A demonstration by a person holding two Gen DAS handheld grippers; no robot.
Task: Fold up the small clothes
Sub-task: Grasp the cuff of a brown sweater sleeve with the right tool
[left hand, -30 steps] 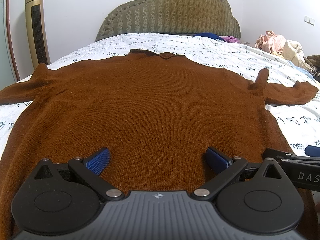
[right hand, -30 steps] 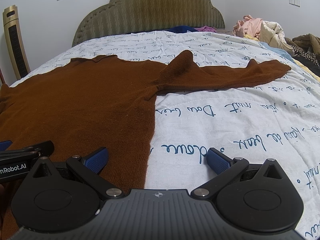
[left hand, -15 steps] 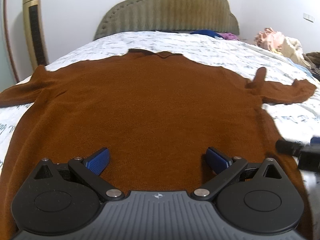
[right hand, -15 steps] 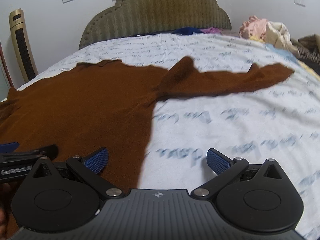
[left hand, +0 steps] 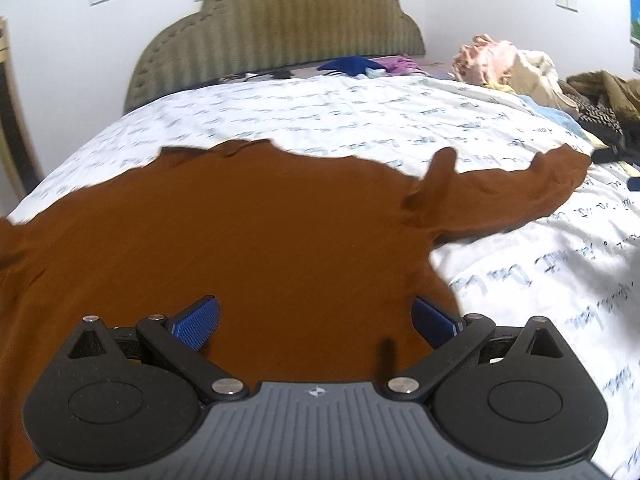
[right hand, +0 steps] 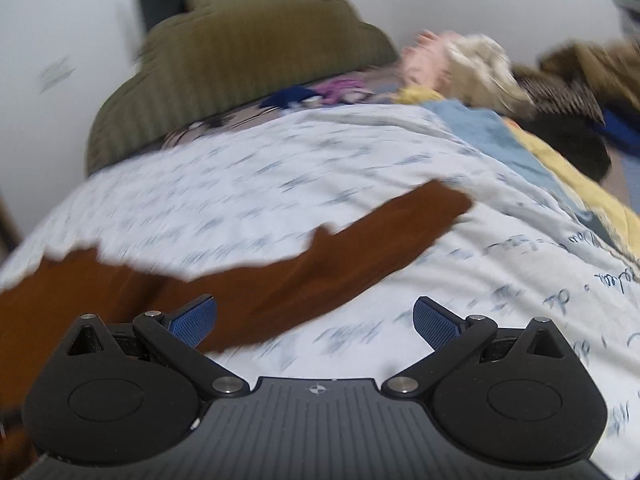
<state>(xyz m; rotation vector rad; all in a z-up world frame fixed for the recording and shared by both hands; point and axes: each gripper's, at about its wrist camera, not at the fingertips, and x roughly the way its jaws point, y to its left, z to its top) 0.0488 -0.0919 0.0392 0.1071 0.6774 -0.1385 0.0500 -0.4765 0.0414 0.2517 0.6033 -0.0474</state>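
Left wrist view shows a brown sweater (left hand: 248,240) lying flat on a bed with a white sheet (left hand: 360,120) that has blue writing on it. The left gripper (left hand: 314,318) is over the bottom part of the sweater. Its two blue pads (left hand: 196,322) are spread wide apart and hold nothing. One sleeve (left hand: 508,196) sticks out to the right across the sheet, with a little bump of cloth where it meets the body. A green headboard (left hand: 280,28) stands at the far end of the bed, and a pile of clothes (left hand: 520,68) sits at the far right.

Right wrist view is blurry. The right gripper (right hand: 314,318) is also wide open and holds nothing. The brown sleeve (right hand: 320,264) runs from the left, under the left pad (right hand: 194,320), up toward the middle of the sheet (right hand: 480,280). The right pad is over bare sheet. More clothes (right hand: 500,80) are heaped past the far right edge of the sheet.
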